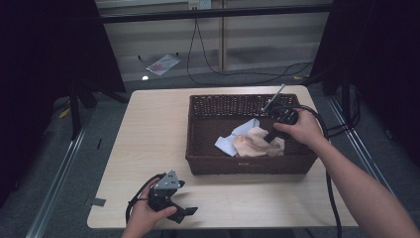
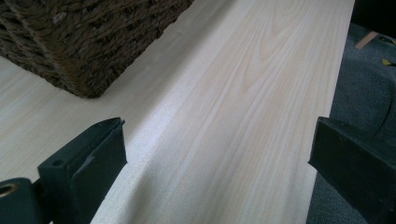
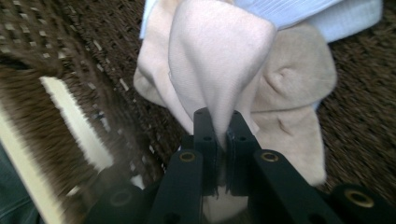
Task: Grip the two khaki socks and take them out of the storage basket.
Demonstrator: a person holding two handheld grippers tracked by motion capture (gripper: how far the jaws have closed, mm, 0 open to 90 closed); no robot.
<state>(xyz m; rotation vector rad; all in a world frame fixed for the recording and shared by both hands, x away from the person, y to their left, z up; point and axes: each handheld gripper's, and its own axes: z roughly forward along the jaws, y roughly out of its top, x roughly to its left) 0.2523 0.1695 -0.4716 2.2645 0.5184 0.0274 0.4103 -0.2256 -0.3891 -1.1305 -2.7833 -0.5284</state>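
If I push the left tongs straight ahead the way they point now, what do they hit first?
Probably nothing: the left tongs point along bare table toward its edge. The wicker basket sits off to one side, though depth is hard to judge.

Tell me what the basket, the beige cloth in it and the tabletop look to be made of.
Basket: dark brown woven wicker or seagrass, judging by its coarse twisted strands; matte.
Beige cloth: soft knit or fleece fabric, probably; it folds limply where the right gripper pinches it.
Tabletop: pale wood or wood-look laminate, with visible grain lines and a smooth finish.
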